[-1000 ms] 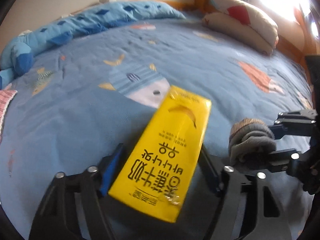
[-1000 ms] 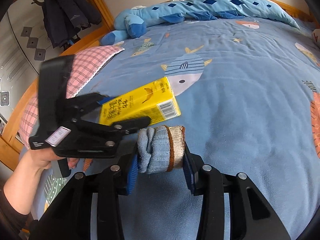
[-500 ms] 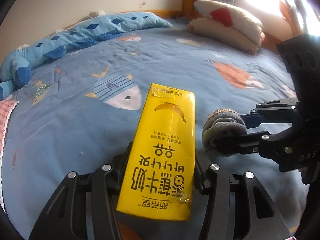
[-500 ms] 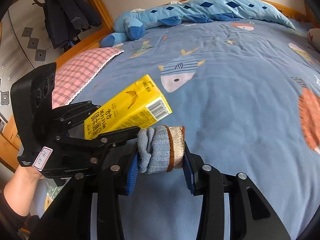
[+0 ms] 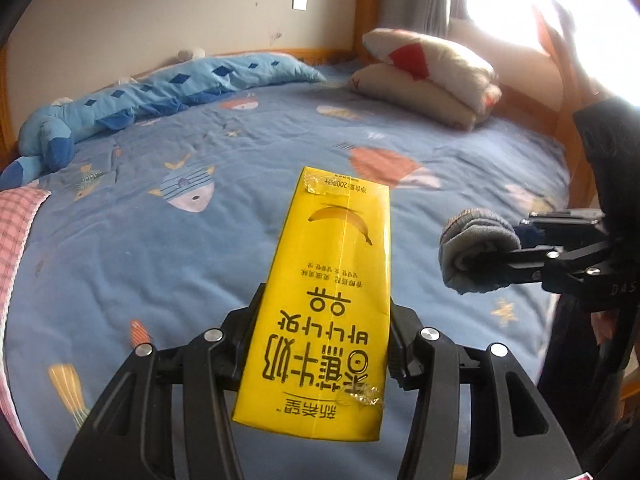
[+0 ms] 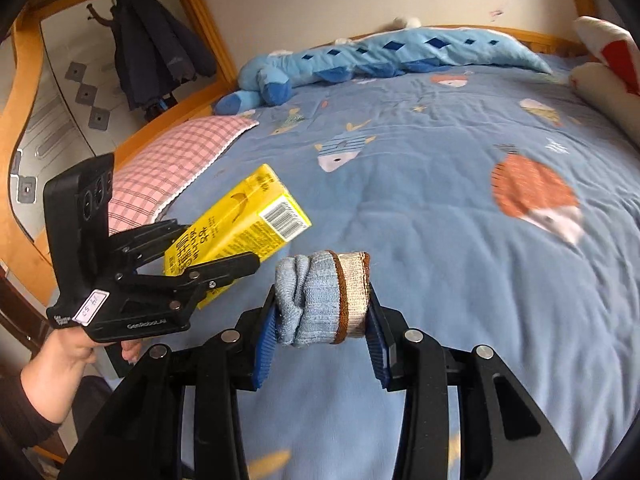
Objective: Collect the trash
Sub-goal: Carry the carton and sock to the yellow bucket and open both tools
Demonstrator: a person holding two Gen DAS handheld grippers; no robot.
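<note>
Your left gripper [image 5: 320, 344] holds the carton [image 5: 332, 296] above the bed [image 5: 160, 240], and the sock [image 6: 324, 300] sits between your right gripper's [image 6: 320, 320] fingers, just right of the carton. Behind them, the plush [image 5: 160, 88] lies along the wall, with pillows [image 5: 428, 76] at the bed's far right.

Open blue bedspread [image 5: 168, 264] lies ahead; plush crocodile [image 5: 152, 100] and folded pillows [image 5: 432, 76] block the far edge.
</note>
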